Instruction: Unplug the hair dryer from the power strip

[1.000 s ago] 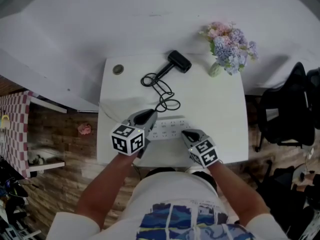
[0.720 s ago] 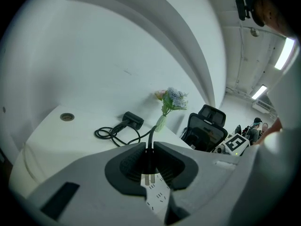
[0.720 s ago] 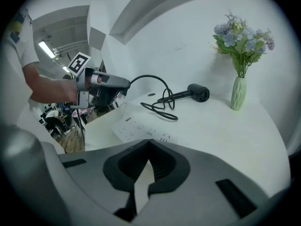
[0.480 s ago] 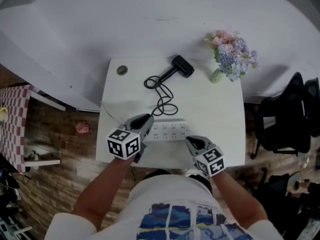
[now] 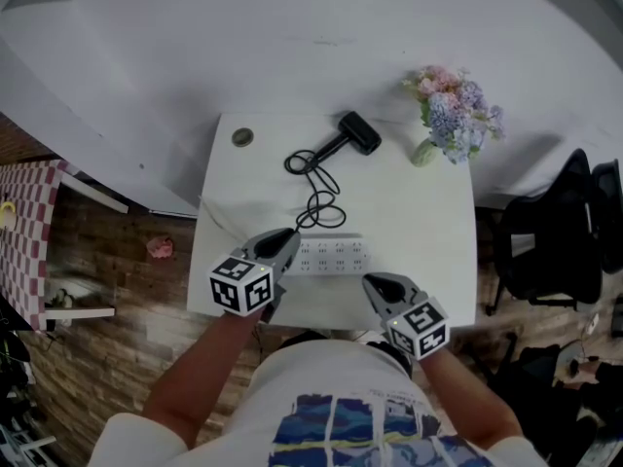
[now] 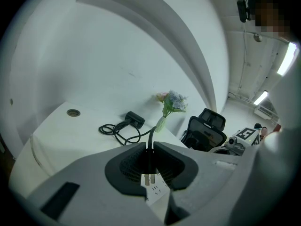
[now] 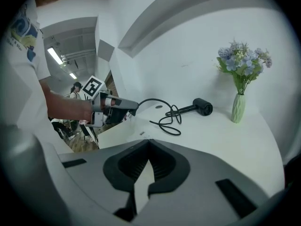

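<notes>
Left gripper view shows the left tool [image 6: 149, 147] clamped on the black plug [image 6: 148, 161] of the hair dryer. The plug's two metal prongs [image 6: 147, 179] are bare and hang clear above the white power strip [image 6: 156, 189], so the plug is out of its socket. The black cord [image 6: 151, 134] rises from the plug between the jaw tips and runs across the white bench [image 6: 61, 135] to a loose coil. Beyond the coil lies the black hair dryer [image 6: 135, 119], on its side.

From the head view, the power strip [image 5: 329, 256] lies flat near the bench's front edge, with the left tool [image 5: 289, 238] at its left end. The right tool [image 5: 373, 283] hangs near its right end, apart from it. The hair dryer [image 5: 359, 132] rests at the far side, and a vase of flowers [image 5: 451, 117] stands at the far right corner.

Right gripper view shows the right tool [image 7: 149, 141] with its jaw tips together and nothing between them.
</notes>
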